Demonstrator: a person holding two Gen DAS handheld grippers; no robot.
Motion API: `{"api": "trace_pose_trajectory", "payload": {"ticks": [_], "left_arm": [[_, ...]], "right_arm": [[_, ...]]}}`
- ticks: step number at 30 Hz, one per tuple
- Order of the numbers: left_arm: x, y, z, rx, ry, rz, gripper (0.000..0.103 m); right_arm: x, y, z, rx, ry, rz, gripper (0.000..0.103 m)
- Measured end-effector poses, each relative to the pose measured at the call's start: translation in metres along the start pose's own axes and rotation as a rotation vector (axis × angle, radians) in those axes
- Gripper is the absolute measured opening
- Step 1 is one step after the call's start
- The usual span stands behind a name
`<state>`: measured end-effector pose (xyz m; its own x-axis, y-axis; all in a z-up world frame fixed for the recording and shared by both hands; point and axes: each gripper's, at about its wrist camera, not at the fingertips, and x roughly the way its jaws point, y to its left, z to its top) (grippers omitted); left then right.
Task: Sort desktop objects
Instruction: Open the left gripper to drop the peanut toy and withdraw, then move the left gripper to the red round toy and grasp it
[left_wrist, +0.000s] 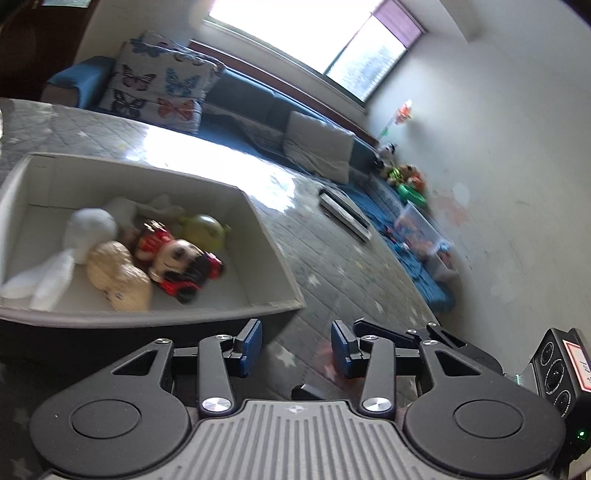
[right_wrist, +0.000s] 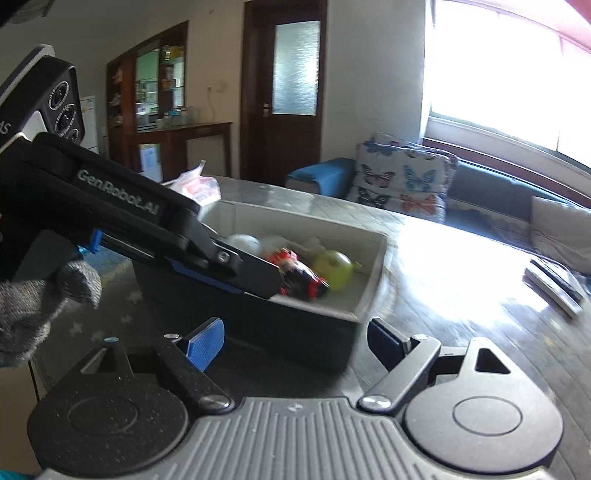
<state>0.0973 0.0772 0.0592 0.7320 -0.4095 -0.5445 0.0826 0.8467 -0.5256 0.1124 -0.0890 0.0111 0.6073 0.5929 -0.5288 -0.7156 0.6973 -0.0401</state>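
A bright living room with a wide window (left_wrist: 295, 33) and a blue sofa (left_wrist: 251, 99) carrying a butterfly cushion (left_wrist: 159, 88) lies behind the table (left_wrist: 332, 258), whose grey star-patterned cover shines with glare. On the table stands a grey storage bin (left_wrist: 269, 258), open at the top, and inside it lie the sorted toys: a white plush (left_wrist: 88, 229), a cream plush (left_wrist: 118, 273) beside it, a red and black toy car (left_wrist: 181, 262) touching the cream one, and a yellow-green ball (left_wrist: 203, 229) behind the car. Farther along the table lies a flat dark remote-like object (left_wrist: 343, 214).

The left gripper (left_wrist: 295, 347) hangs just beside the bin's near corner, fingers spread, holding nothing. The right gripper (right_wrist: 295, 339) faces the bin's dark outer wall, fingers also spread and empty. A gloved hand (right_wrist: 44, 302) grips the left tool's handle.
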Motion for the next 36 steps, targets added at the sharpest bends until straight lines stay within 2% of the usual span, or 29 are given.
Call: {"api": "trace_pose_trajectory", "payload": {"ticks": [8, 17, 26, 36], "left_arm": [[0.033, -0.025, -0.016, 0.050, 0.068, -0.061, 0.044], [0.073, -0.044, -0.017, 0.062, 0.126, -0.103, 0.044], [0.105, -0.064, -0.017, 0.107, 0.178, -0.125, 0.044], [0.131, -0.073, -0.016, 0.125, 0.205, -0.097, 0.044]], "right_arm": [[-0.018, -0.034, -0.027, 0.069, 0.004, -0.114, 0.088], [-0.014, -0.072, -0.052, 0.122, 0.038, -0.202, 0.088], [0.001, -0.093, -0.069, 0.194, 0.061, -0.161, 0.088], [0.008, -0.111, -0.078, 0.273, 0.067, -0.117, 0.069]]}}
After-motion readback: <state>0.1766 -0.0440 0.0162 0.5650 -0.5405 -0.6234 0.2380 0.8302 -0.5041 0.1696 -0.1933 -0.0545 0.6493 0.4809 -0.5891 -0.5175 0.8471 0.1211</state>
